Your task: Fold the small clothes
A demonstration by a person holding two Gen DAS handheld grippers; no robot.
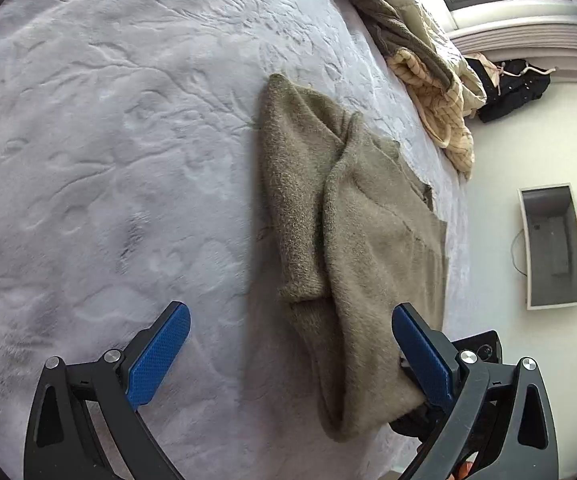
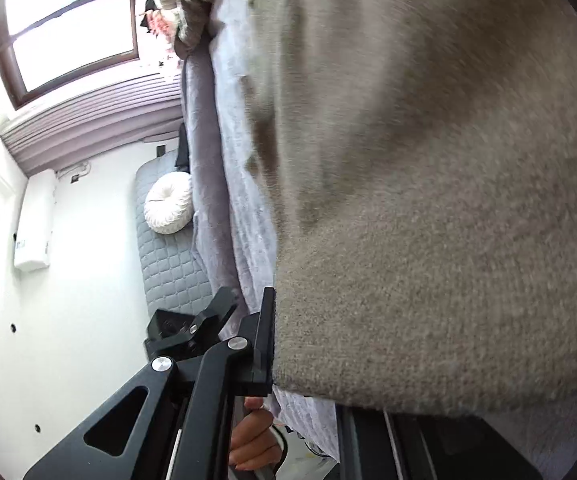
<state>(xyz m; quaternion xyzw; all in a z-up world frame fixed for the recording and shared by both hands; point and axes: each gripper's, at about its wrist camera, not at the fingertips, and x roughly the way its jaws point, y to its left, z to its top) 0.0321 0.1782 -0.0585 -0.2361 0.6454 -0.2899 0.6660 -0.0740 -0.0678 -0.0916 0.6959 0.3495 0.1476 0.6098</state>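
Sweater (image 1: 352,216) lies partly folded on bed (image 1: 108,140), near right edge. Left gripper (image 1: 290,354) wide open, empty. Right gripper (image 2: 274,336) clamped on sweater hem. Risk: thin pinch slips, fold collapses.

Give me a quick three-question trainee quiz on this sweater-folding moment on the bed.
1. True or false: the left gripper is clamped on the sweater.
2. What does the sweater lie on? A) bare floor B) pale bedspread C) wooden table
3. Fill in: the right gripper is shut on the ______.

Key: 1 false, its blue pads stand wide apart; 2 B; 3 sweater, gripped at its near edge.
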